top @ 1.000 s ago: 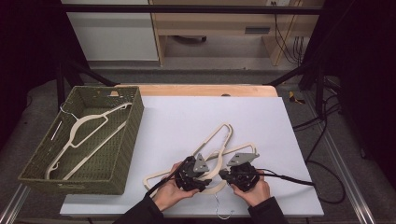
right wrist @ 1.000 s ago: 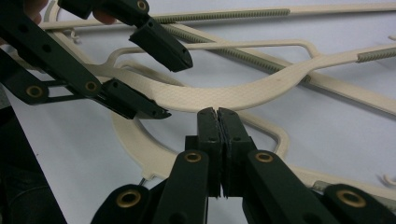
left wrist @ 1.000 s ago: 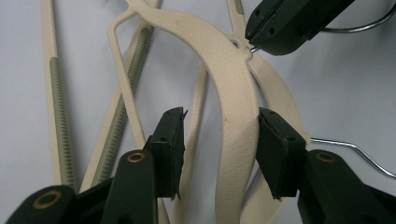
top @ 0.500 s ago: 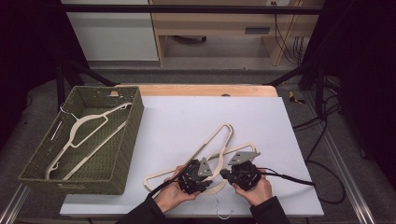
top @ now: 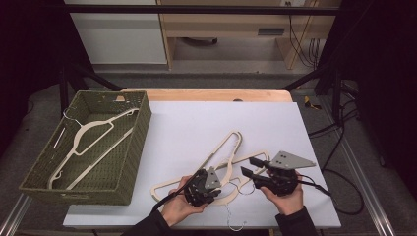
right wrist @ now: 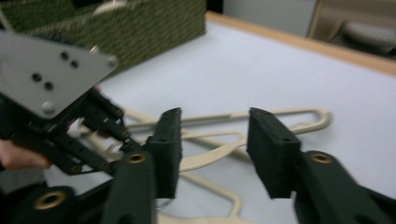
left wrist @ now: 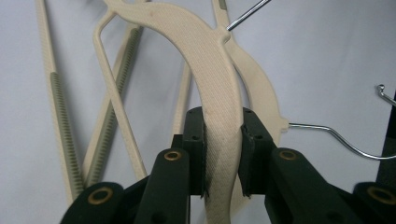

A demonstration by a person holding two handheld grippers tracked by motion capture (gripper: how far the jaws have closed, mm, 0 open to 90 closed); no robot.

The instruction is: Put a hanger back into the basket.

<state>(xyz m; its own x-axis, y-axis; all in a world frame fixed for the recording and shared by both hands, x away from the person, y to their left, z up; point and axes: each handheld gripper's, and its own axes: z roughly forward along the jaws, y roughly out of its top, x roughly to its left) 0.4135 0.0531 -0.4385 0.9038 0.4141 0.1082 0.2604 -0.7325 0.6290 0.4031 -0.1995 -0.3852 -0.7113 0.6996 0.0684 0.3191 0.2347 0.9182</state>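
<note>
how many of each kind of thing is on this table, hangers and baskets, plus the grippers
cream hangers lying on the white table top: 2, one clamped, the other beneath it
cream hanger in the basket: 1
green woven basket: 1
grippers: 2, left gripper and right gripper
total: 6

Both tongs are black, with brass-coloured pivot rings and small screws in the square jaw blocks. The left tongs and the right tongs each carry a grey three-cornered plate with dark holes and trail a black cable. The sleeves are dark.
</note>
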